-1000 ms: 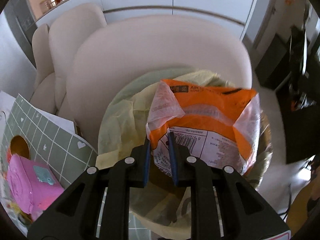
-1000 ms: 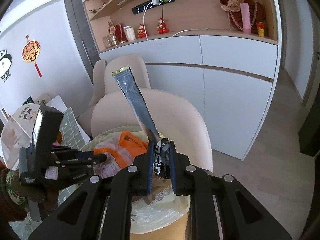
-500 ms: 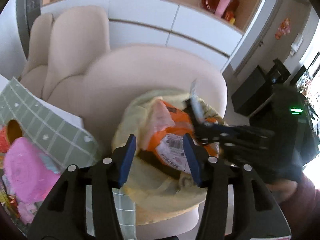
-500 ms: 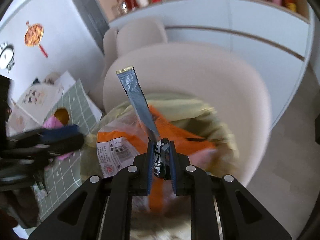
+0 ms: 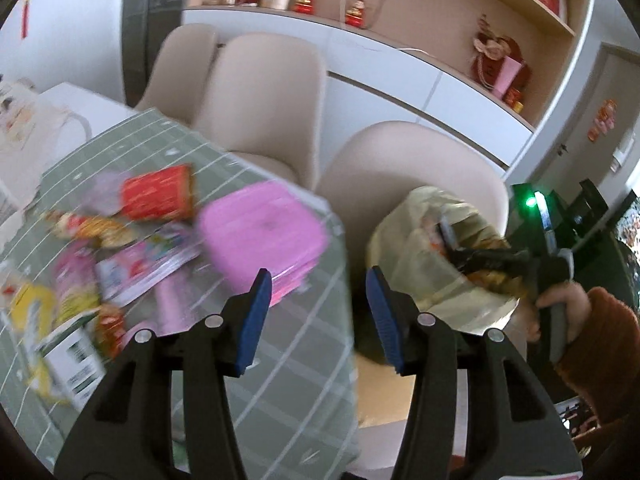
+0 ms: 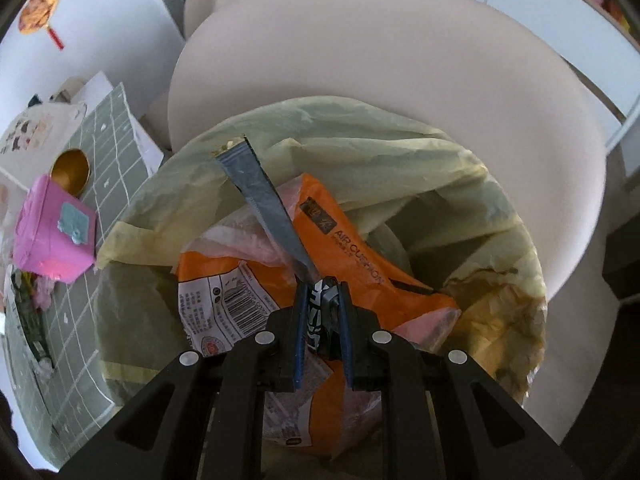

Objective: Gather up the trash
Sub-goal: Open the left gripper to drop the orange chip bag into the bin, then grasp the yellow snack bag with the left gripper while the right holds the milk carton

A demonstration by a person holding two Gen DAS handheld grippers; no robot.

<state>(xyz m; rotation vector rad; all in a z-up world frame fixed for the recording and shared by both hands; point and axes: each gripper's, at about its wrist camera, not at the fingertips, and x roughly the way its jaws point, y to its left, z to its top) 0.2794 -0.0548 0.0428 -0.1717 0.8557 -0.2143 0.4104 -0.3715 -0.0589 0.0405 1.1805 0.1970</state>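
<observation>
My right gripper [image 6: 323, 304] is shut on a long grey foil wrapper [image 6: 266, 196] and holds it over the trash bin lined with a yellow bag [image 6: 360, 148]. An orange plastic package [image 6: 340, 248] lies inside the bin. My left gripper [image 5: 318, 292] is open and empty, above the edge of the green checked table [image 5: 280, 392], left of the bin [image 5: 424, 248]. The right gripper [image 5: 492, 258] shows over the bin in the left wrist view. Several wrappers [image 5: 156, 196] and a pink box [image 5: 260, 236] lie on the table.
Beige chairs [image 5: 400, 160] stand behind the bin and table. White cabinets [image 5: 400, 80] and a shelf with ornaments line the back wall. The pink box [image 6: 52, 236] and a gold tin [image 6: 70, 168] sit on the table [image 6: 80, 320] in the right wrist view.
My left gripper let go of the orange package into the bin, opened and swung left over the table. My right gripper moved down over the bin with the grey wrapper.
</observation>
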